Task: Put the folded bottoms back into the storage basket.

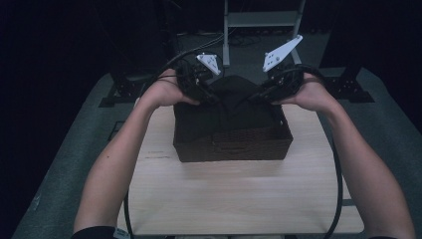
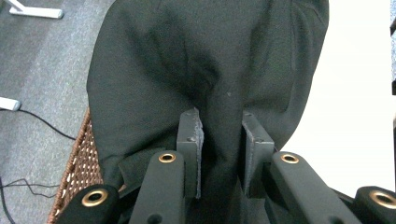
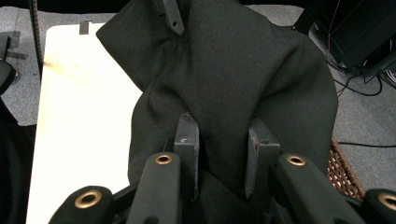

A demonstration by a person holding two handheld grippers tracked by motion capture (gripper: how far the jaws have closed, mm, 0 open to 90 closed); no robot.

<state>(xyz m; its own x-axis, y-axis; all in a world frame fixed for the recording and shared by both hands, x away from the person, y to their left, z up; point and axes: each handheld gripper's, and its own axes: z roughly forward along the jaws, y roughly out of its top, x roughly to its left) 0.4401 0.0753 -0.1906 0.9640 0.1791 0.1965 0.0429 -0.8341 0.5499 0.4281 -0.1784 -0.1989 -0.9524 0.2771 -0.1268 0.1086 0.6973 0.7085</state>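
A black cloth (image 1: 234,92) rises out of a dark woven basket (image 1: 231,149) that stands on the light wooden table (image 1: 239,199). My left gripper (image 1: 211,97) is shut on a fold of the cloth at its left side, and my right gripper (image 1: 255,97) is shut on a fold at its right side. In the left gripper view the cloth (image 2: 187,60) is bunched between the pads of that gripper (image 2: 220,126). In the right gripper view the cloth (image 3: 233,60) is pinched the same way by the right gripper (image 3: 223,128), and it hangs in folds above the basket's rim (image 3: 345,172).
The basket sits at the far middle of the table, with bare tabletop (image 1: 234,189) in front of it. Grey carpet (image 1: 64,164) surrounds the table. A metal frame (image 1: 261,20) and dark stands are behind it. Cables (image 2: 42,121) lie on the floor.
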